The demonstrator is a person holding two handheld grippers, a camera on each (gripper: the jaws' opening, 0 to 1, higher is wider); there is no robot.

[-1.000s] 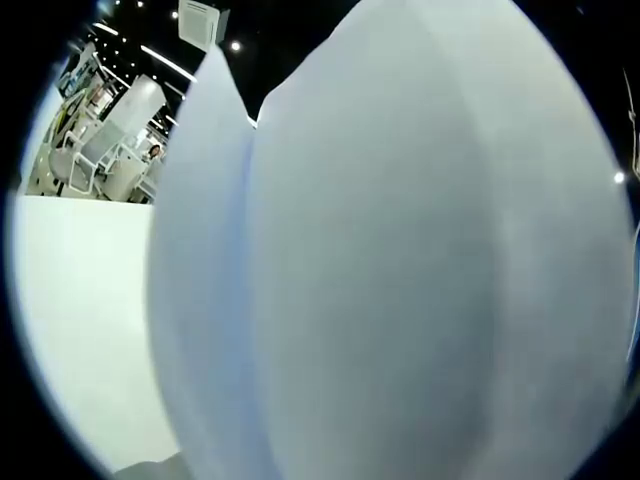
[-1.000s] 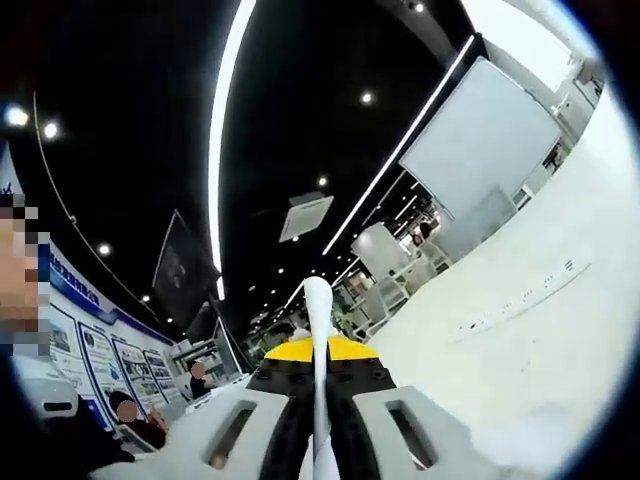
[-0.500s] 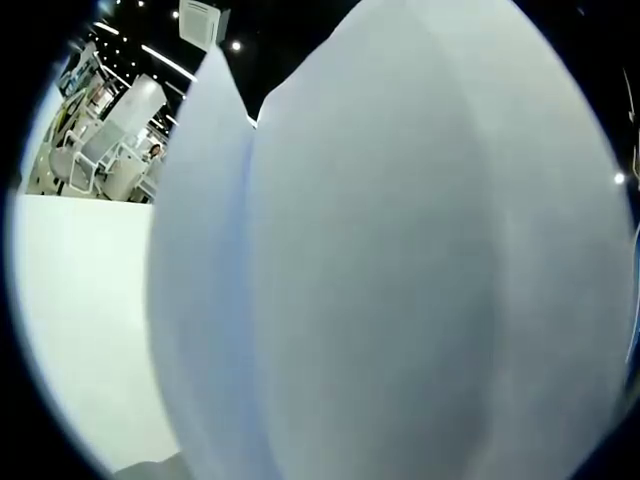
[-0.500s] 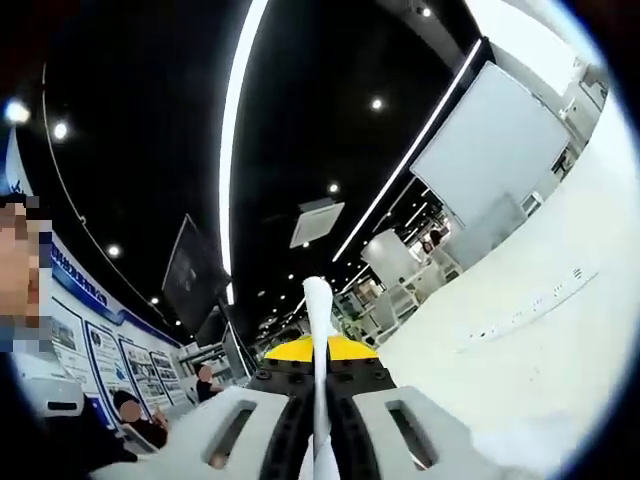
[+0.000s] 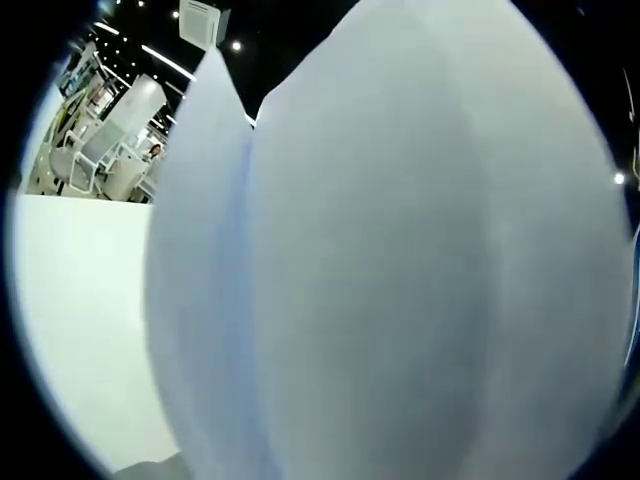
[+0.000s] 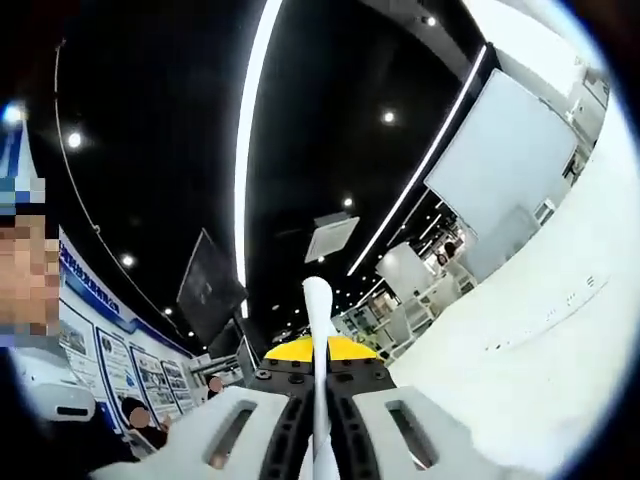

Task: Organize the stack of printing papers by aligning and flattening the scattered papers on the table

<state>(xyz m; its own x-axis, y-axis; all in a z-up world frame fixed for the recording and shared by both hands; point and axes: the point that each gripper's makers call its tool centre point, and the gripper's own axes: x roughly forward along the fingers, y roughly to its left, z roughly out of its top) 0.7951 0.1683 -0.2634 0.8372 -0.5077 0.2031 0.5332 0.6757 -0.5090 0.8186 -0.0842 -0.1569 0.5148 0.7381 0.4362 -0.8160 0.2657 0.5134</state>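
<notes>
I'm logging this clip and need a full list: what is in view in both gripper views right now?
Printing papers: at least two white sheets, standing close before the left gripper view; a white edge rises between the right gripper's jaws.
Table: one, white, left in the left gripper view; lower right in the right gripper view.
White panel: one, upper right of the right gripper view.
Ceiling light strips: two, white, on a dark ceiling.
Wall posters: several, blue and white, lower left.
Right gripper: white jaws, black and yellow body, shut on the paper edge.
</notes>
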